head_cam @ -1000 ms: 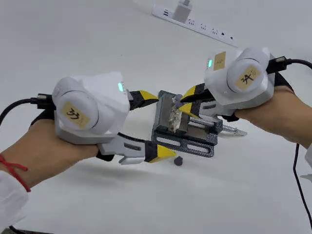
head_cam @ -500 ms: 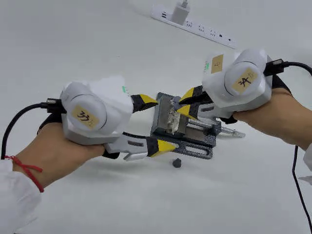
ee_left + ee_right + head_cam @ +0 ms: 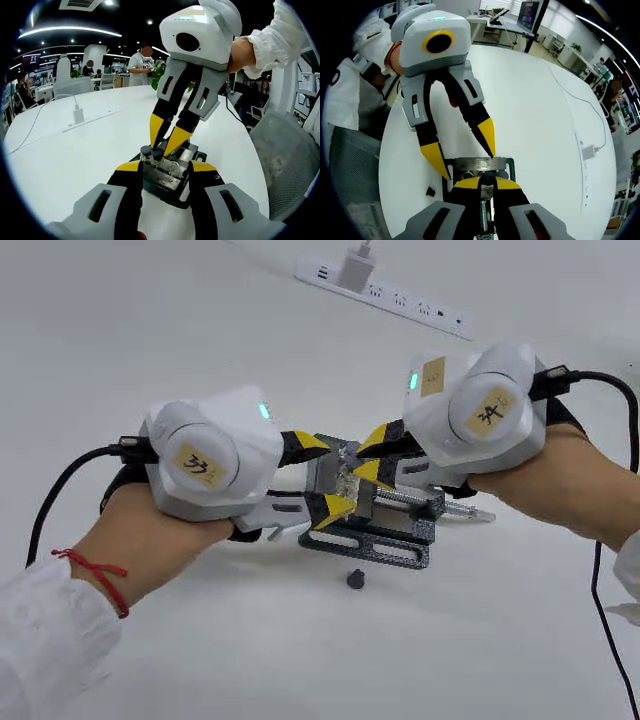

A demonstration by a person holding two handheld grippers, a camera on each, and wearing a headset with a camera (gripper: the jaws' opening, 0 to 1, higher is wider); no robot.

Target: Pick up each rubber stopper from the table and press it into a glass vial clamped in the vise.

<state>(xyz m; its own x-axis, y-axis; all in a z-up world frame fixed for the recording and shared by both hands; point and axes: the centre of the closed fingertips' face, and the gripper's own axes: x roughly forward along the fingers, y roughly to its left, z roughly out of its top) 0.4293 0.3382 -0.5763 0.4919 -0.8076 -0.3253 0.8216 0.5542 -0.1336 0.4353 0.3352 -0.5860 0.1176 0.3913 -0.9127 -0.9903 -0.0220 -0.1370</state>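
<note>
Our right tongs (image 3: 487, 184) were nearly closed, pinching a black stopper (image 3: 487, 177) just above the vise (image 3: 479, 163). Our left tongs (image 3: 167, 169) stood wide apart, straddling the vise's near end. A second stopper (image 3: 355, 580) lay on the table (image 3: 200, 340) beside the vise.

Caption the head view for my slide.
Left tool open around the vise, right tool pinching a stopper at the clamped vials; spare stopper loose on the table.
</note>
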